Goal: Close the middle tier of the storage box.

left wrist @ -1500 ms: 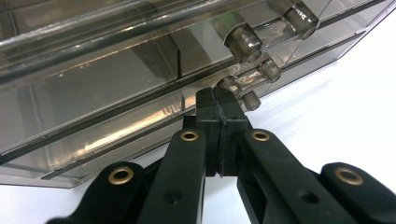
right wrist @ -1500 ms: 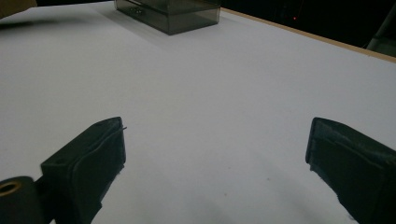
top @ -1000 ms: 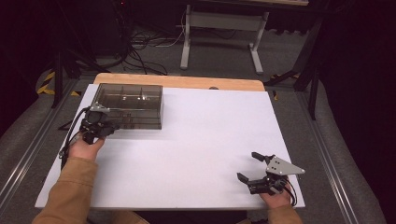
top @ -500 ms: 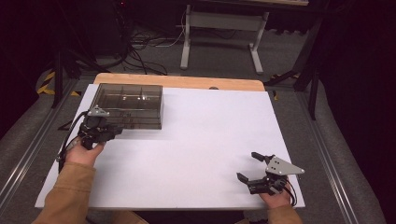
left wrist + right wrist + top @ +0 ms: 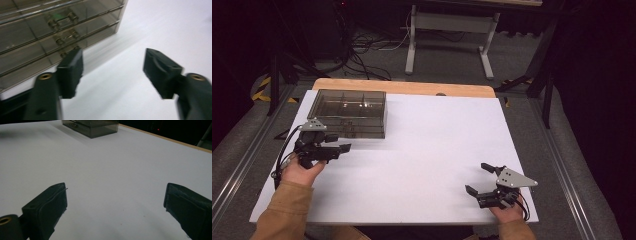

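Table [image 5: 422, 150]: white top with a wooden edge at its far side, bearing all items listed. Drawer box [image 5: 348, 113]: smoky clear plastic, stacked drawers with small knobs on the front, standing at the table's far left corner; the left gripper view shows its front [image 5: 57, 32] close ahead and to the left of the jaws. Left gripper [image 5: 343, 148]: held just in front of the box, apart from it, jaws pointing right across the table; they have just been opening and stand well apart, nothing between them. Right gripper [image 5: 478, 178]: at the near right corner, well apart from the box, jaws spread wide over bare table, holding nothing.
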`<action>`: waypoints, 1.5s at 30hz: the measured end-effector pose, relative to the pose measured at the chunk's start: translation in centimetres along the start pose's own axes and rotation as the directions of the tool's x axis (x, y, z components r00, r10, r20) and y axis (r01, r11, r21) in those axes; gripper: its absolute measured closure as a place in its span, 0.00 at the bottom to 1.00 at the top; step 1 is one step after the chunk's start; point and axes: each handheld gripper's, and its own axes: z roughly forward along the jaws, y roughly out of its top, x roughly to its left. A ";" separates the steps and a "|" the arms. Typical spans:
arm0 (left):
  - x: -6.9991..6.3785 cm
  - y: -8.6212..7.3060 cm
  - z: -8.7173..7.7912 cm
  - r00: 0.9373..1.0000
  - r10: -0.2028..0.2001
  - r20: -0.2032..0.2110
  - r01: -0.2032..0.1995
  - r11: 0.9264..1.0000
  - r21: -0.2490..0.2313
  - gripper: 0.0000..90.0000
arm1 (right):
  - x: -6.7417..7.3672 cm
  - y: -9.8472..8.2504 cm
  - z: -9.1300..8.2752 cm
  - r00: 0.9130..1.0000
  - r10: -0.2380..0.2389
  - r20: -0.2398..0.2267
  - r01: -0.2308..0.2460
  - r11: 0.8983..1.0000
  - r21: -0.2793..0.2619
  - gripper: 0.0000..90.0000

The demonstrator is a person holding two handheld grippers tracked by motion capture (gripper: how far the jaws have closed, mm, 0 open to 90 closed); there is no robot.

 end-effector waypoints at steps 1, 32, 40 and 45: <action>-0.1 -0.1 -0.1 1.000 -0.001 0.020 0.001 1.000 -0.011 0.31 | 0.0 0.0 0.0 1.000 0.001 -0.002 -0.001 1.000 -0.001 0.06; -3.3 -4.0 -0.1 0.983 0.155 0.102 -0.125 0.960 -0.250 0.06 | 0.0 0.0 0.0 1.000 0.004 0.002 -0.004 1.000 0.000 0.06; -3.8 -5.5 0.9 0.980 0.179 0.082 -0.152 0.955 -0.256 0.04 | 0.0 0.0 0.0 1.000 0.003 -0.002 -0.003 1.000 0.000 0.06; -4.1 -6.0 1.5 0.979 0.169 0.115 -0.136 0.958 -0.254 0.03 | 0.0 0.0 0.0 1.000 0.003 -0.003 -0.003 1.000 -0.001 0.06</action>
